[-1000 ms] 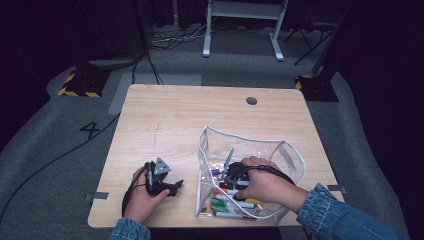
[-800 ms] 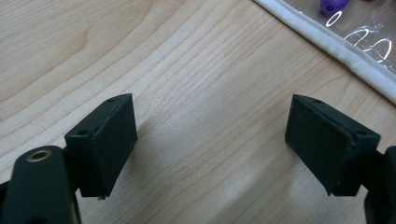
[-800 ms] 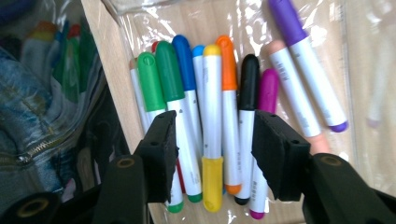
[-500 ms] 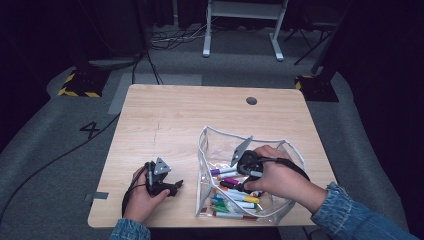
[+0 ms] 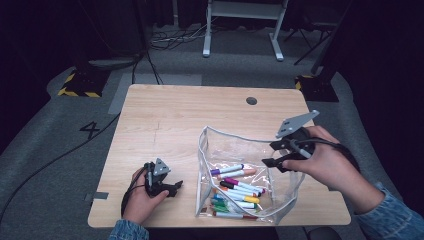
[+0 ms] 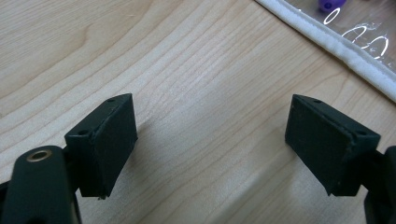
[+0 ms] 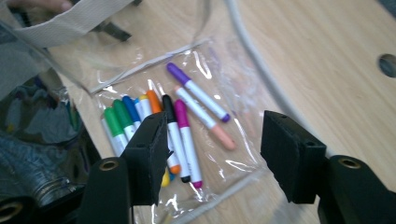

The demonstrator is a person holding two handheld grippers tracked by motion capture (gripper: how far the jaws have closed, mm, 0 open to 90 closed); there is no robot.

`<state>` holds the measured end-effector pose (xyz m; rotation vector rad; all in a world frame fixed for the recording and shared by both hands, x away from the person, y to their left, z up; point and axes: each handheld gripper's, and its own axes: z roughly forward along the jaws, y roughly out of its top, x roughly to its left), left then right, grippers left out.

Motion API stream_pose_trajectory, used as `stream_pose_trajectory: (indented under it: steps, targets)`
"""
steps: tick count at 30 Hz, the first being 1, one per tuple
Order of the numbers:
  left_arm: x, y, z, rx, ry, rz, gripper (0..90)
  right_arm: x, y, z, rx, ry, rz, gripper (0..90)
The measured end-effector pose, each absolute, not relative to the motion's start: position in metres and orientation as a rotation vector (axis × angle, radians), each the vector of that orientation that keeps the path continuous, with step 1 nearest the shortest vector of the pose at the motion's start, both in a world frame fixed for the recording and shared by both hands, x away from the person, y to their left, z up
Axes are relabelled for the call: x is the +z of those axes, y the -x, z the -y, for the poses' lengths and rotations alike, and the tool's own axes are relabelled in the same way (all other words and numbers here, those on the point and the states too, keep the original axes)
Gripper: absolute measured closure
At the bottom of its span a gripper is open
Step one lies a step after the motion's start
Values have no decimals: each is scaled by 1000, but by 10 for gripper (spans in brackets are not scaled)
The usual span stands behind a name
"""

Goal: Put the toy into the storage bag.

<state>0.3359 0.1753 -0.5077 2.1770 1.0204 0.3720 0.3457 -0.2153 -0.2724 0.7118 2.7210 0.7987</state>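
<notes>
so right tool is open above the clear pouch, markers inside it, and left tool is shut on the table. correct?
Not quite: the left tool is open, not shut; the left gripper view shows its jaws wide apart over bare table. The rest holds: right tool open above the clear pouch, markers inside.

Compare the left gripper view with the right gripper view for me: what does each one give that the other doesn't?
Left gripper view: its own open jaws over bare table, the pouch's white edge at top right. Right gripper view: its open jaws above the clear pouch, with the markers lying inside it, plus the table's round hole. Both share the wooden tabletop, the pouch and a purple marker cap.
</notes>
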Motion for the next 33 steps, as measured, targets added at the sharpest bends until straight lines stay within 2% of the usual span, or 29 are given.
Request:
stream_pose_trajectory:
  steps: [17, 25, 33]
  targets:
    - [-508, -333, -192, 357, -2170, -1014, 171, -266, -343, 312, 908, -986, -2531, 424]
    - [-508, -334, -195, 342, -2164, -1017, 171, -285, -347, 347, 879, -1107, -2466, 424]
    - [-508, -335, -196, 363, -2177, -1011, 171, -331, -356, 374, 874, -1225, -2460, 412]
